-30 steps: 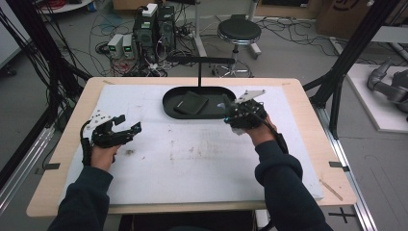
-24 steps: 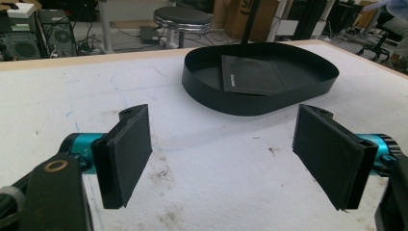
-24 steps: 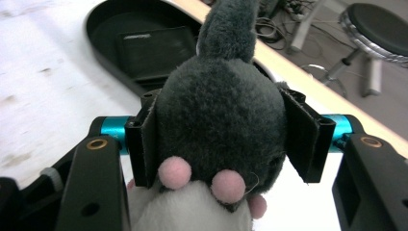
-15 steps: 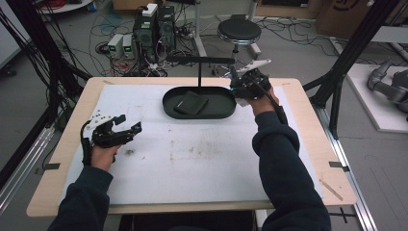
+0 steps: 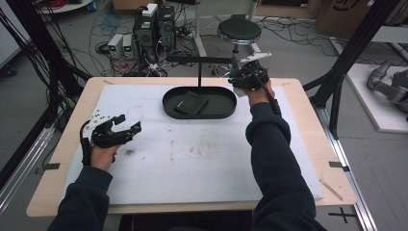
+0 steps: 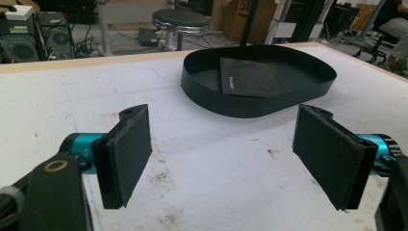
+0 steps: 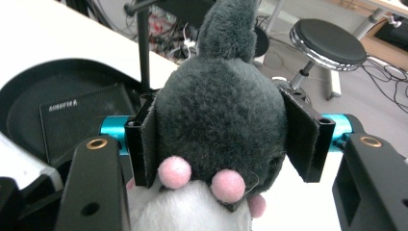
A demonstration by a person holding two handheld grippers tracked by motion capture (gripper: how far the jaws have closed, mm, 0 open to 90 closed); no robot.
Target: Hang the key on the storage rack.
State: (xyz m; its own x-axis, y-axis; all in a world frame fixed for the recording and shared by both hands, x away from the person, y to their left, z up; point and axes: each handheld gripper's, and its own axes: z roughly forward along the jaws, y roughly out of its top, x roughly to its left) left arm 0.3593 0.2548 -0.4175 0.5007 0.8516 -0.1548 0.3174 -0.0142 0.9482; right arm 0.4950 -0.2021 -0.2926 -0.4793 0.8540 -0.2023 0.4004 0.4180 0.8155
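Note:
A grey plush toy (image 7: 219, 120) with pink paws and a white belly sits squeezed between the pads of my right gripper (image 7: 223, 139), which is shut on it. In the high view that right gripper (image 5: 248, 77) is raised near the table's far edge, just right of the black oval tray (image 5: 166, 103). A flat black pouch (image 5: 191, 102) lies inside the tray. My left gripper (image 5: 129, 122) rests low at the table's left side, jaws wide open and bare; in its own view the left gripper (image 6: 226, 154) faces the tray (image 6: 231, 103) and pouch (image 6: 248, 77).
A black T-shaped stand (image 5: 199, 72) rises just behind the tray. The table has a stained white mat (image 5: 192, 159). A round stool (image 5: 239, 31), computers and cables stand on the floor beyond the far edge.
The right gripper has carried the plush toy up and away from the tray's right end to the far table edge. The left gripper has stayed put.

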